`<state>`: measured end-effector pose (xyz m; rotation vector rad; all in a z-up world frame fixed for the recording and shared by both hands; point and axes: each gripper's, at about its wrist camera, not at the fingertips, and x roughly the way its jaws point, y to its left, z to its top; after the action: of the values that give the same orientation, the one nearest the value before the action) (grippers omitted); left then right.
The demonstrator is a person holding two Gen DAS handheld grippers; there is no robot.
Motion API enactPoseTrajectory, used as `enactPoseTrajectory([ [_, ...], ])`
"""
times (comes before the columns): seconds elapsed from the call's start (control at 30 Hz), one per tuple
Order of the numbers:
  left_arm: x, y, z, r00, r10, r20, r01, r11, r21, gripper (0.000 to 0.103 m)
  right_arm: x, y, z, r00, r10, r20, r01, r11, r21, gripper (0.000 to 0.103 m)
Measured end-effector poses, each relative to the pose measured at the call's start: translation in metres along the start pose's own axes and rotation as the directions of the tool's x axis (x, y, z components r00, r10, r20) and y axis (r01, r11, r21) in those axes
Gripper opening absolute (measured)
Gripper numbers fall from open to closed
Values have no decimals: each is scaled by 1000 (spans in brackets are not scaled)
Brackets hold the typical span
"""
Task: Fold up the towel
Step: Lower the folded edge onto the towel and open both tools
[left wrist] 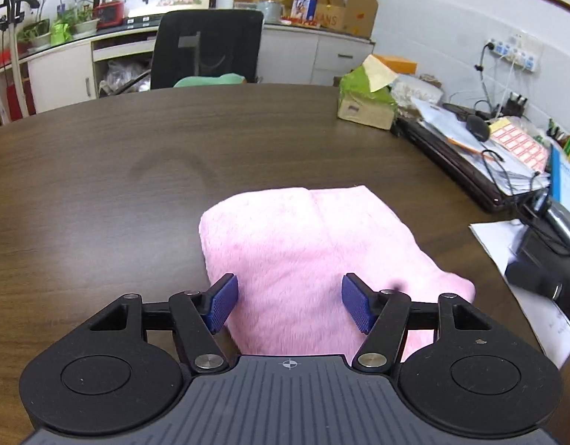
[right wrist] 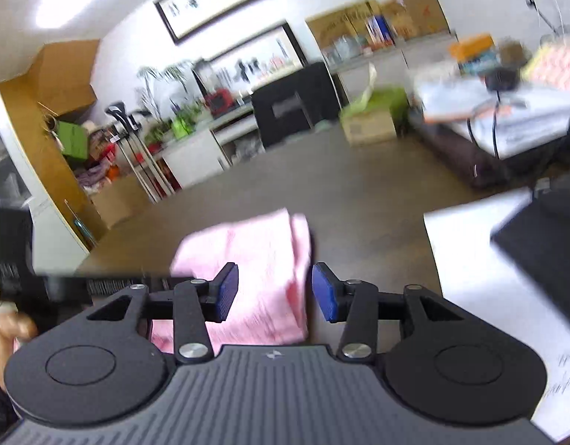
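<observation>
Two grippers, left (left wrist: 288,302) and right (right wrist: 274,293), stand open above the folded pink towel (left wrist: 322,256), apparently released so it rests on the table (left wrist: 136,185).

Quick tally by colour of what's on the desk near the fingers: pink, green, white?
Pink: 1, the folded towel
Green: 1, the tissue box
White: 1, the paper sheet at the desk's right edge
Total: 3
Both grippers, left gripper and right gripper, are open, holding nothing.

fluffy pink cloth towel (left wrist: 307,256), smooth dark wood-grain table (left wrist: 99,170) with soft sheen, matt black plastic left gripper (left wrist: 289,298)
</observation>
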<state>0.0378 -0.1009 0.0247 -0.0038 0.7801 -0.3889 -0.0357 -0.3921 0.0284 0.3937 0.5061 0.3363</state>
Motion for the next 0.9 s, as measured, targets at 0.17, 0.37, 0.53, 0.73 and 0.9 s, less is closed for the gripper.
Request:
enactPoseTrajectory([
  [0.17, 0, 1, -17, 1000, -5, -4, 5, 1000, 27, 65, 45, 3, 22, 986, 141, -87, -137, 989, 49, 48],
  [0.37, -3, 14, -26, 1000, -1, -27, 2, 1000, 21, 69, 108, 12, 16, 957, 76, -280, -61, 996, 60, 48],
  [0.53, -3, 21, -28, 1000, 20, -10, -20, 1000, 15, 74, 117, 33, 14, 953, 54, -299, -76, 995, -62, 57],
  [0.73, 13, 36, -9, 984, 179, 21, -180, 984, 4, 74, 166, 61, 31, 935, 15, -354, -61, 991, -118, 57],
  [0.9, 27, 74, 11, 961, 277, 31, -273, 957, -97, 74, 209, 78, 37, 933, 58, -355, -95, 991, -89, 57],
])
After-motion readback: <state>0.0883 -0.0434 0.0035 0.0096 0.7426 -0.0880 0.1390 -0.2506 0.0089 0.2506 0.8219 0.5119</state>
